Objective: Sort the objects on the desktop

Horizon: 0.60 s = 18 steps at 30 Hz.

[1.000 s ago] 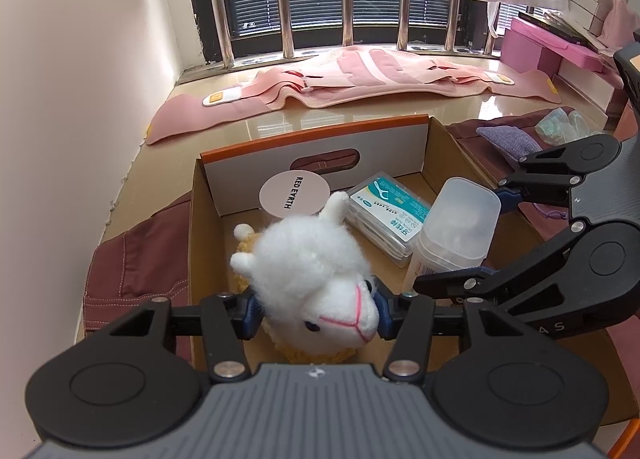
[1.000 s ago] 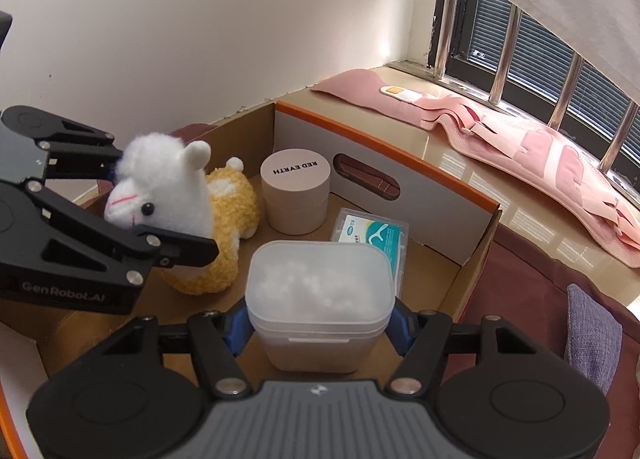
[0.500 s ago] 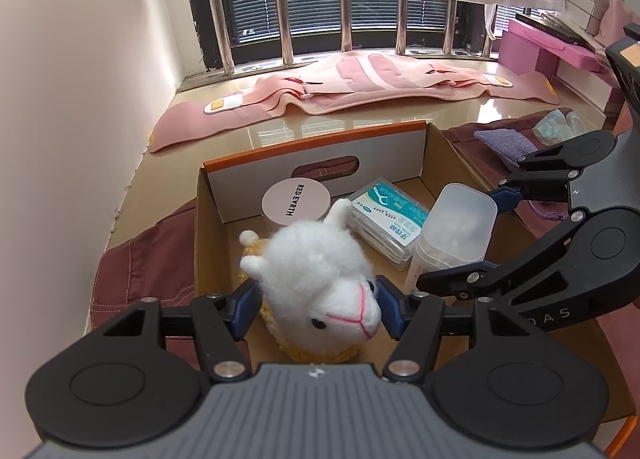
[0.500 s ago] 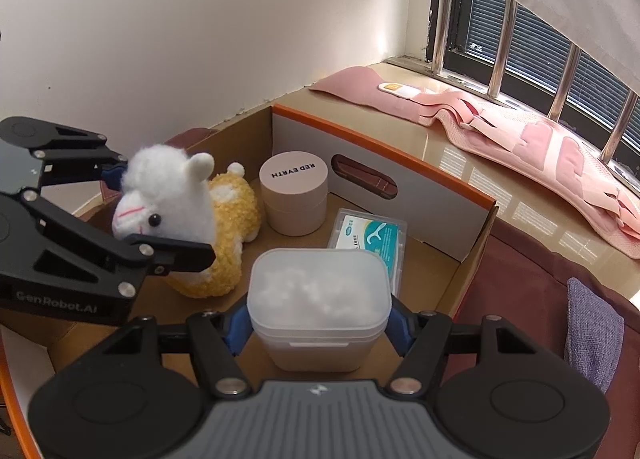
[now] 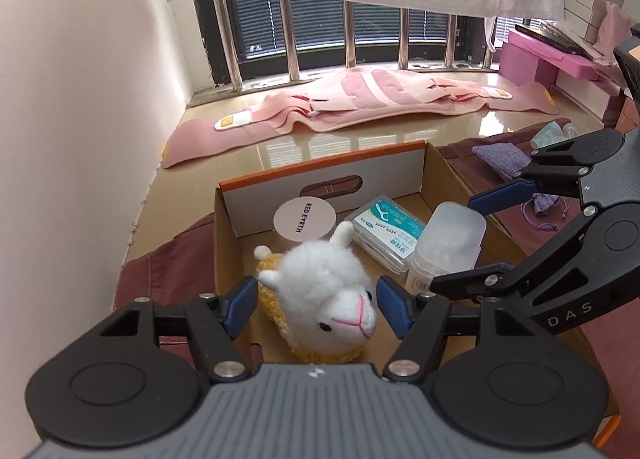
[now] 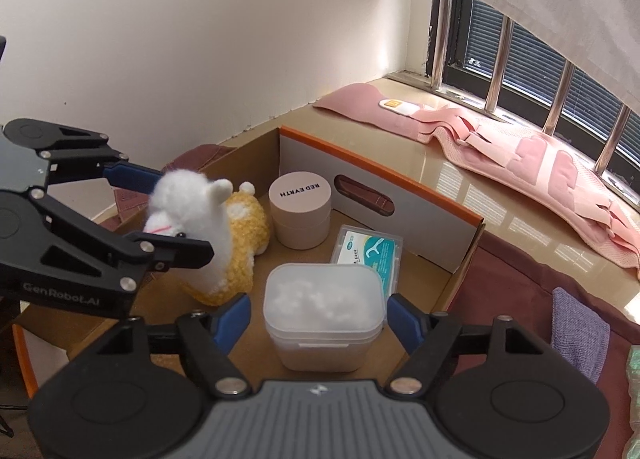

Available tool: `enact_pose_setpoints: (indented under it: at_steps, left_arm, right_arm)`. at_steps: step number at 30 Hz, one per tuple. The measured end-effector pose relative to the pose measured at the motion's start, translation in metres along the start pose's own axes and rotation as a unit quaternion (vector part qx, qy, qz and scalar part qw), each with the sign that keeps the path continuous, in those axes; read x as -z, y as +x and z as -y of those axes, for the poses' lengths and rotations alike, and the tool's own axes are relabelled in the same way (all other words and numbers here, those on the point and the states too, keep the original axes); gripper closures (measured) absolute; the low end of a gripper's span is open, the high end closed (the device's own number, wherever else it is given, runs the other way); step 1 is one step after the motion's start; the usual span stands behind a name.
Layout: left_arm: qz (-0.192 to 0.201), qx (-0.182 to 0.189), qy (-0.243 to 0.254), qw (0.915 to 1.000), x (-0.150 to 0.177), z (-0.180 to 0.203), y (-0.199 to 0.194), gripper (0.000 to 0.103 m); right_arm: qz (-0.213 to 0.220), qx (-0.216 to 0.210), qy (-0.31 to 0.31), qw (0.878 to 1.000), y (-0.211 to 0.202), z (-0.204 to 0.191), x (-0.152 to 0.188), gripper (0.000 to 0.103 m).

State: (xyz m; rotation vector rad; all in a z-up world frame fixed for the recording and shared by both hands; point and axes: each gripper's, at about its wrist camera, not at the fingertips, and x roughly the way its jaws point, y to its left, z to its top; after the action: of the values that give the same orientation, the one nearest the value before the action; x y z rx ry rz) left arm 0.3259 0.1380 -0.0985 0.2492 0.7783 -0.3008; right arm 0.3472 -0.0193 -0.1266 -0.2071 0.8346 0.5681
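Observation:
A white and yellow plush alpaca [image 5: 328, 295] stands in the cardboard box [image 5: 320, 183], at its left side; it also shows in the right wrist view [image 6: 212, 235]. My left gripper [image 5: 316, 309] is open, its blue pads apart from the alpaca's head on either side. A clear plastic tub of cotton [image 6: 322, 315] stands in the box near its right side, and shows in the left wrist view [image 5: 448, 243]. My right gripper [image 6: 318, 319] is open, pads clear of the tub on both sides.
The box also holds a round pink jar [image 6: 300, 205] and a flat floss-pick pack [image 6: 370, 255]. A maroon cloth [image 6: 516, 295] lies under the box, with a purple pouch [image 6: 580, 333] on it. A pink fabric belt [image 5: 360, 103] lies on the sill below the barred window.
Both grippers have opened and pulled back. The left has let go of the alpaca, the right has let go of the cotton tub. Both objects now stand in the box.

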Motion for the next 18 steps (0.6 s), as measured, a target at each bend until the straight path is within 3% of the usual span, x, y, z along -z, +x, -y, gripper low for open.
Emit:
enact_pose_setpoints:
  at_steps: [7,18]
  left_arm:
    - [0.015,-0.018,-0.008,0.9997,-0.004,0.0,-0.037,0.026]
    - [0.017,-0.029,-0.078,0.9964,0.012,0.032,-0.094,0.002]
  right_arm:
    - [0.01,0.001,0.0,1.0,-0.03,-0.002,0.001,0.021]
    - [0.011,0.014,0.02,1.0,-0.102,0.004,0.035,0.009]
